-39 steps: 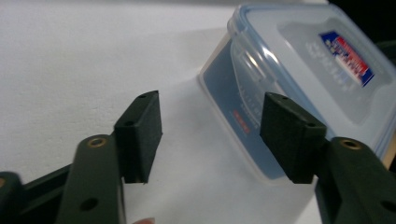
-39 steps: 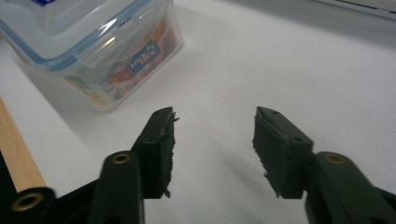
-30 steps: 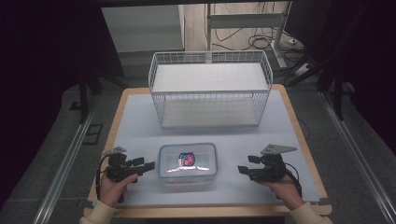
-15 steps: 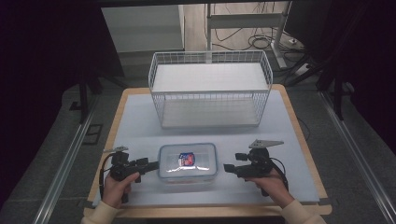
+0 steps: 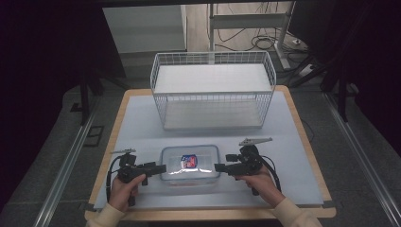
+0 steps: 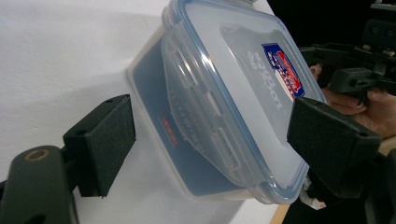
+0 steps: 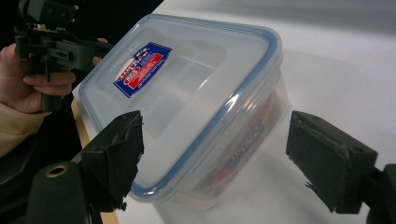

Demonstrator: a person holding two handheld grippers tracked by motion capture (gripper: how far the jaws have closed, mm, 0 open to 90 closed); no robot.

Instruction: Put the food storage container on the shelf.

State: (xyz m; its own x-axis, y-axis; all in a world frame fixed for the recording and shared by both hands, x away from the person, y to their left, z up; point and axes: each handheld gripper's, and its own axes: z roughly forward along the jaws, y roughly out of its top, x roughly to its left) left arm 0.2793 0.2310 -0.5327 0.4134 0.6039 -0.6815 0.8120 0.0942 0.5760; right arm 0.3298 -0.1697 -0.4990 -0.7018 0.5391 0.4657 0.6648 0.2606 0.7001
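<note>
Clear plastic food container [image 5: 190,163], lid clipped on with a blue seal, sits on the white surface [image 5: 142,123] near the person's edge, in front of the white wire basket [image 5: 213,90]. Basket is the largest item present; it stands behind the container, well apart from it, and holds nothing that can be seen. A red and blue label [image 5: 189,161] is on the container's lid. Left tongs [image 5: 160,168] are at the container's left end, jaws apart, one to each side of that end. Right tongs [image 5: 219,167] are at its right end, jaws likewise apart and straddling. No clamp is seen on either side. Judgement: approach is complete; grasp, lift and any transfer toward the basket remain outstanding.
</note>
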